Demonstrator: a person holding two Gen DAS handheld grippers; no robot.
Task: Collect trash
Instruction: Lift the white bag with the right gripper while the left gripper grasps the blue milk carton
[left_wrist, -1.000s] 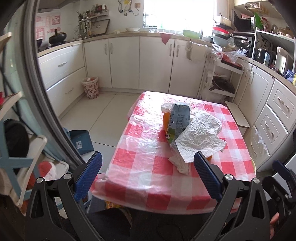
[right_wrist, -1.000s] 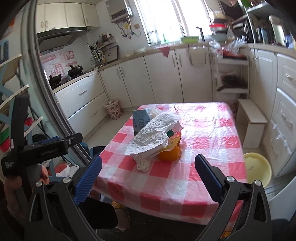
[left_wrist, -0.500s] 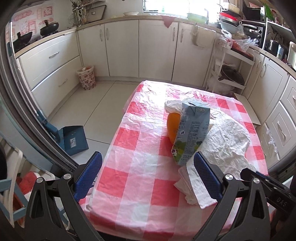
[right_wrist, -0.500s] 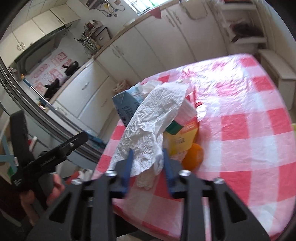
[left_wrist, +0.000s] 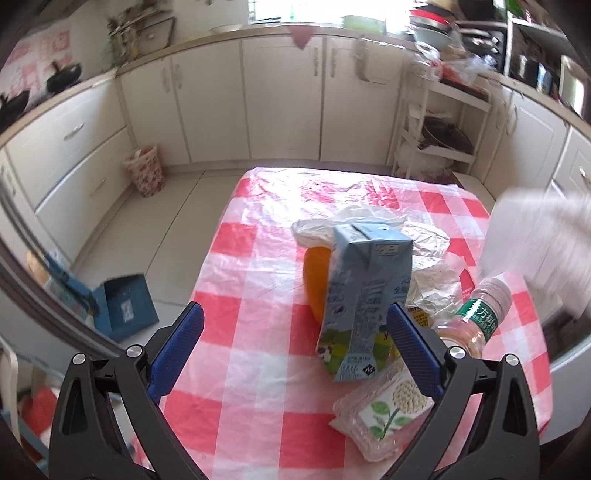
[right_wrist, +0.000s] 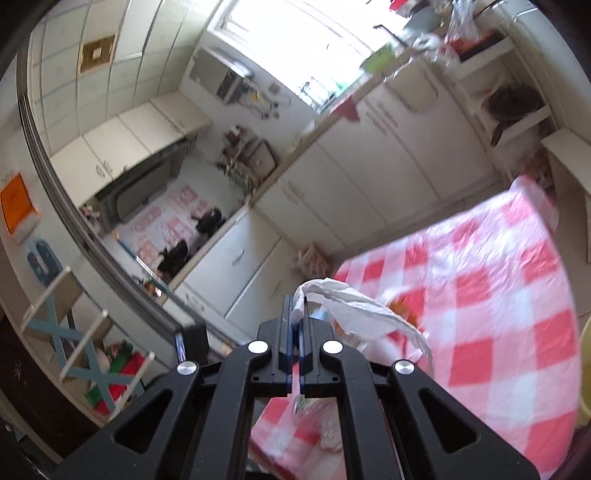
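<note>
Your right gripper (right_wrist: 294, 314) is clamped on the white plastic bag (right_wrist: 354, 306), lifted off the checked table (left_wrist: 258, 354). Your left gripper (left_wrist: 293, 343) stands apart before the milk carton (left_wrist: 364, 299), nearer the right pad. Next, probably close on it.

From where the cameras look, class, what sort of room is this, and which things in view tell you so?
Most likely a home kitchen: white base cabinets run under a worktop along the walls, black pans sit on a hob, and a table with a red-checked cloth holds a milk carton.
</note>
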